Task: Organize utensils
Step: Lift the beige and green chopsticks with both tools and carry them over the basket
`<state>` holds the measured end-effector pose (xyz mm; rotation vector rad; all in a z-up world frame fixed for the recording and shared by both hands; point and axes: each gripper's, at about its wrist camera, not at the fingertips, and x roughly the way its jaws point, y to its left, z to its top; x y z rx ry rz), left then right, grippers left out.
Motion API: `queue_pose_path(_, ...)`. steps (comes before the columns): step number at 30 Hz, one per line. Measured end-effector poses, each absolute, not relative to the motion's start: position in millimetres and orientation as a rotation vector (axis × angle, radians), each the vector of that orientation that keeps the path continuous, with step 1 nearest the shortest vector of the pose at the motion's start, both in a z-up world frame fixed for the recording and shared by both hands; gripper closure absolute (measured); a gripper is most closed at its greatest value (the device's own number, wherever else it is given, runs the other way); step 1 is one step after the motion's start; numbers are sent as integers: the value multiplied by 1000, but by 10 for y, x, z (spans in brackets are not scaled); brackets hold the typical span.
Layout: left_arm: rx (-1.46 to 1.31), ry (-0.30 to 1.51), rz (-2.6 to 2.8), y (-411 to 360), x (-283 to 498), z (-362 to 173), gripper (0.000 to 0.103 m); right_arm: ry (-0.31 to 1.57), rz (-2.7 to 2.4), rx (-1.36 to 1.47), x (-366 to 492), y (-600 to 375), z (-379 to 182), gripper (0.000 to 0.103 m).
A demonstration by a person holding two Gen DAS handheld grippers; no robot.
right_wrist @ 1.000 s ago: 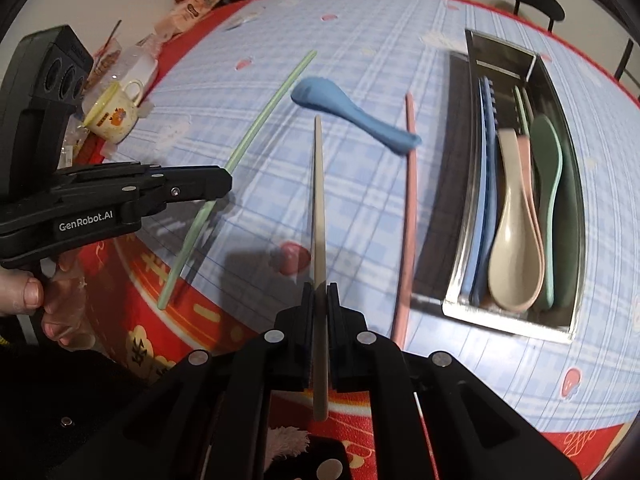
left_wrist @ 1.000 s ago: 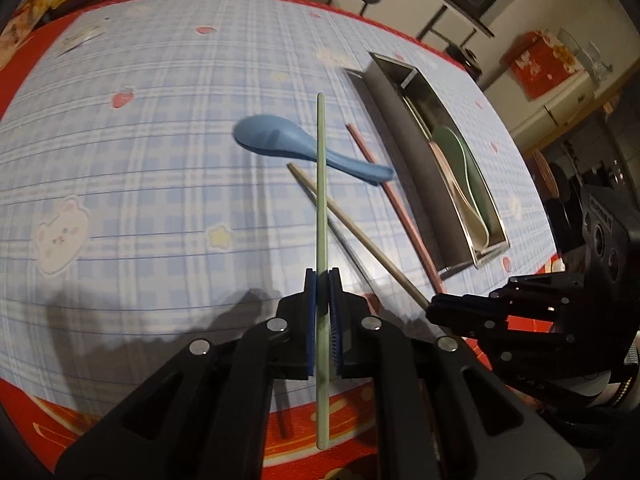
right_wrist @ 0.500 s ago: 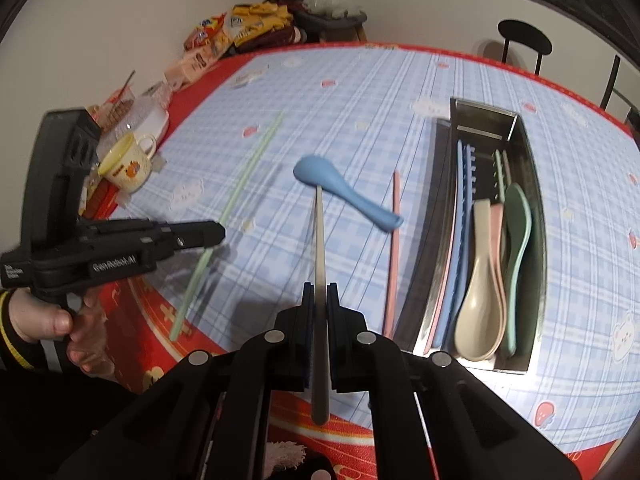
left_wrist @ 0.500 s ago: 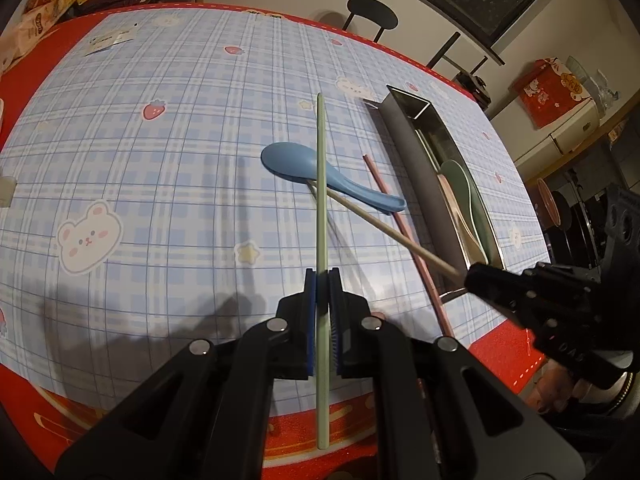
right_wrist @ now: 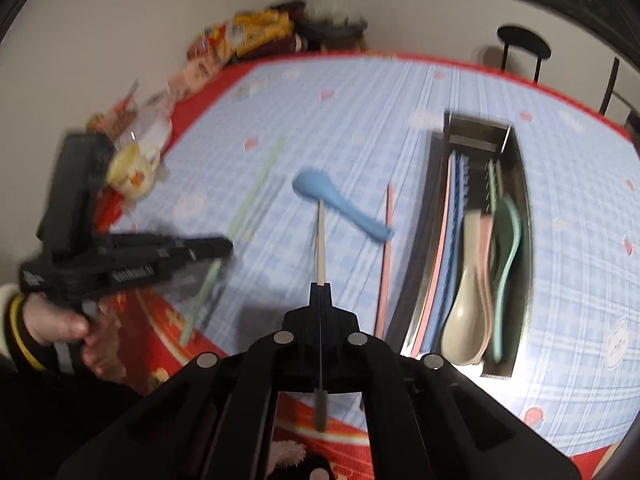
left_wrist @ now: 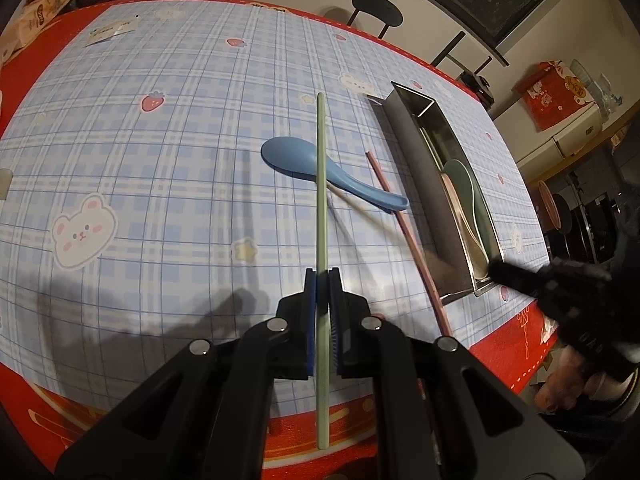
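Observation:
My left gripper [left_wrist: 322,276] is shut on a pale green chopstick [left_wrist: 321,168] that points away over the table. A blue spoon [left_wrist: 332,172] lies on the checked cloth behind it, beside a pink chopstick [left_wrist: 404,232]. My right gripper [right_wrist: 321,288] has its jaws closing on a beige chopstick [right_wrist: 321,240] pressed between the pads, its tip near the blue spoon [right_wrist: 340,200]. The pink chopstick [right_wrist: 386,264] lies next to the steel tray [right_wrist: 478,136], which holds spoons and chopsticks. In the right wrist view the left gripper [right_wrist: 224,246] shows blurred at the left.
The steel tray [left_wrist: 414,168] stands to the right with a green spoon [left_wrist: 460,176] inside. A yellow mug [right_wrist: 132,168] and snack packets [right_wrist: 240,36] sit at the table's left and far edges. A black stool [right_wrist: 522,44] stands beyond the table.
My right gripper has risen with the beige chopstick, lifting it off the cloth. The left gripper keeps its hold on the green chopstick.

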<state>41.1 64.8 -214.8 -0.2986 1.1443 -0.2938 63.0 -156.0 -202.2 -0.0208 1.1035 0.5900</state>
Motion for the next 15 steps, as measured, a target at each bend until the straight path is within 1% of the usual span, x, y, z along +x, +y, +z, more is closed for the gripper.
queue_pose_path(2, -301, 1151, -291, 646, 415, -2169, 93, 1182, 586, -35, 650, -1504, -2214, 102)
queue_pose_path(6, -305, 1156, -285, 674, 390, -2191, 93, 1267, 587, -47, 696, -1419, -2415, 102)
queue_pose_path(8, -313, 1157, -277, 707, 380, -2201, 93, 1290, 588, -68, 719, -1351, -2472, 100)
queue_pose_path(9, -319, 1157, -270, 734, 371, -2210, 93, 1294, 597, -74, 731, -1319, -2489, 98)
queue_pose_path(10, -326, 1159, -262, 763, 361, -2221, 93, 1301, 613, -77, 743, -1274, -2507, 89)
queue_pose_path(11, -331, 1161, -255, 784, 351, -2229, 93, 1304, 629, -81, 752, -1218, -2525, 78)
queue_pose_path(12, -340, 1164, -246, 819, 335, -2244, 93, 1307, 640, -95, 760, -1156, -2547, 73)
queue_pose_path(13, -347, 1166, -237, 852, 316, -2254, 93, 1311, 653, -119, 761, -1071, -2569, 70)
queue_pose_path(15, -361, 1165, -218, 923, 281, -2267, 93, 1313, 695, -167, 731, -896, -2588, 70)
